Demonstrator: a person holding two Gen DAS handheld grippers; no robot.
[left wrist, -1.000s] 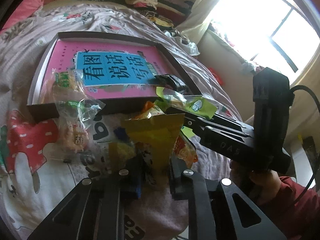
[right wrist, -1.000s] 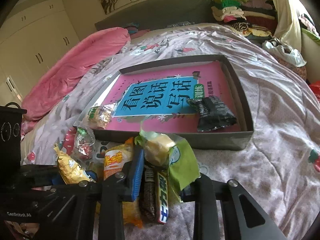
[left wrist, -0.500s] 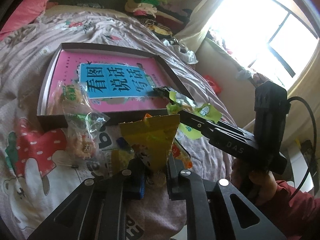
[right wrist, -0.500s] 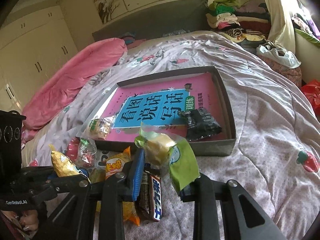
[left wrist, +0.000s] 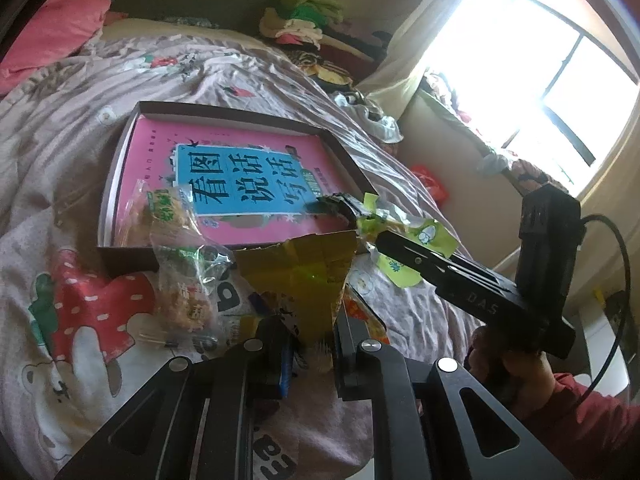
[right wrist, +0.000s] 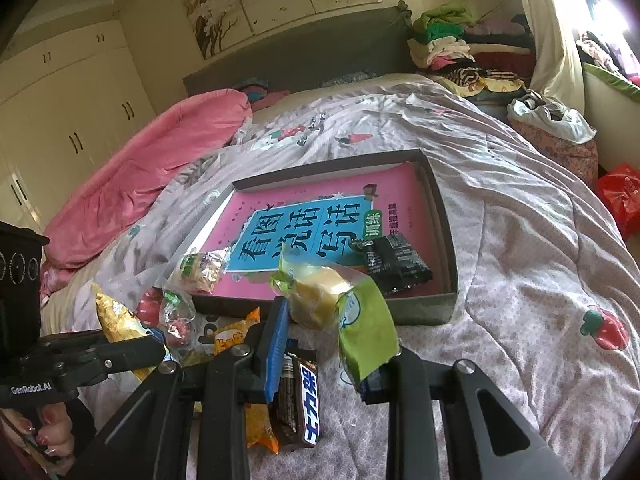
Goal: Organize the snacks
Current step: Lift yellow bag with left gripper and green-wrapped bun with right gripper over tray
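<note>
My left gripper [left wrist: 310, 344] is shut on a yellow snack packet [left wrist: 308, 276] and holds it above the bed, in front of the box. My right gripper [right wrist: 324, 344] is shut on a green-wrapped cake [right wrist: 320, 300], also lifted, near the box's front wall. The shallow grey box [right wrist: 448, 248] lies on the bed with a pink book [right wrist: 320, 216] as its floor. A black packet [right wrist: 394, 258] lies in its near right corner and a clear cracker bag [right wrist: 200, 266] at its near left. In the left wrist view the right gripper [left wrist: 384, 236] shows with the green-wrapped cake [left wrist: 424, 236].
Loose snacks lie on the quilt before the box: a clear cracker bag [left wrist: 184, 284], an orange packet [right wrist: 236, 336], a chocolate bar [right wrist: 304, 404]. A pink duvet [right wrist: 160, 152] lies far left. Clothes pile [right wrist: 452, 44] and a window stand right.
Both grippers have risen and pulled back from the box with their snacks still held. The box looks smaller and farther in both views.
</note>
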